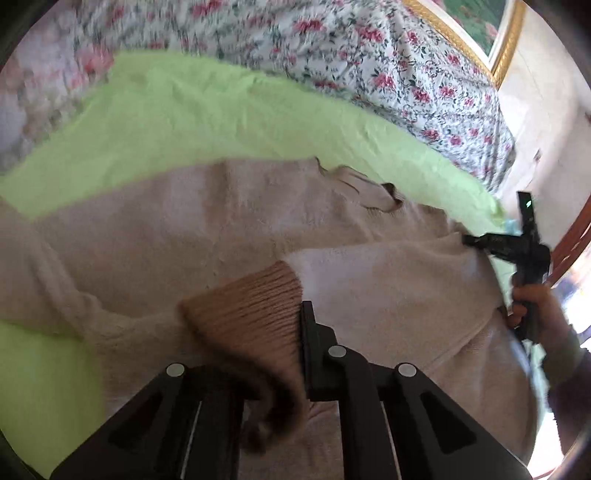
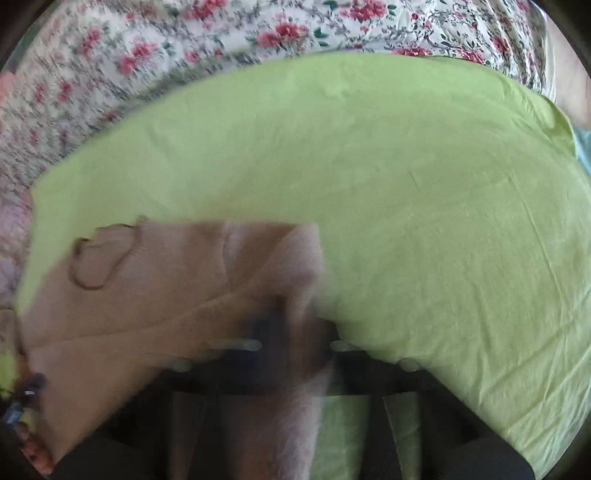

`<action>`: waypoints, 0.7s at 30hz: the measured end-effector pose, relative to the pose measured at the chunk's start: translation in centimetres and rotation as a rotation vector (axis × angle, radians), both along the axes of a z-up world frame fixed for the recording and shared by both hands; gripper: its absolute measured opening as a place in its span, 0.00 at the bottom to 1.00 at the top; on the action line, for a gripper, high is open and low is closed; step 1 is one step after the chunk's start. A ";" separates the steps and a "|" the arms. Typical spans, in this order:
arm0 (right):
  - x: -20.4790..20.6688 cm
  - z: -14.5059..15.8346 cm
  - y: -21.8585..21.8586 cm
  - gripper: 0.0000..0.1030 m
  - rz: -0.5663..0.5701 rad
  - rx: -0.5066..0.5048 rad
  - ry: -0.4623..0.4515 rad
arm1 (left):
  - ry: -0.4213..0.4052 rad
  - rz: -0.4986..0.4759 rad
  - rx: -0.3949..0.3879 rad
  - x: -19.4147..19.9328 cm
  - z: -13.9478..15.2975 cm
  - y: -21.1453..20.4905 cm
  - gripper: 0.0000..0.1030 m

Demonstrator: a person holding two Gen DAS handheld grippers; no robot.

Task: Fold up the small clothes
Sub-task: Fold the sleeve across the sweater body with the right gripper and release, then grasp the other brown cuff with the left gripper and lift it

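A beige fuzzy sweater lies spread on a lime-green cloth. My left gripper is shut on the sweater's ribbed tan sleeve cuff, held over the sweater's body. My right gripper shows at the right in the left wrist view, pinching the sweater's right shoulder edge. In the blurred right wrist view, my right gripper is shut on a fold of the sweater; the neckline lies to the left.
The green cloth covers a bed with a floral sheet behind it. A gold-framed picture and a wall stand at far right. A wooden bed frame runs along the right edge.
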State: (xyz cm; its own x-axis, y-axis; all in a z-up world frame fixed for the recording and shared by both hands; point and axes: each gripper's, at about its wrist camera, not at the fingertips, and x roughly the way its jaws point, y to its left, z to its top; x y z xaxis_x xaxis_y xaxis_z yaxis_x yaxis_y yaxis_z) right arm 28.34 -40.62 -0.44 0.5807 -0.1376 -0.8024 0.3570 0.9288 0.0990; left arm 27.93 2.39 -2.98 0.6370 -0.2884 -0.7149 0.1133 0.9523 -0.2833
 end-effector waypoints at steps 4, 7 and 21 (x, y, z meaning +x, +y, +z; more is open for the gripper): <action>-1.3 0.3 -1.6 0.15 -0.122 0.020 -0.027 | 0.061 0.038 -0.008 -0.1 -0.8 1.5 0.16; -3.6 1.5 -1.1 0.38 -0.133 0.039 -0.050 | 0.056 0.072 -0.042 -1.2 -0.2 3.0 0.27; -12.4 2.0 10.0 0.49 0.067 0.264 -0.118 | 0.064 0.166 -0.145 -6.3 0.7 7.8 0.41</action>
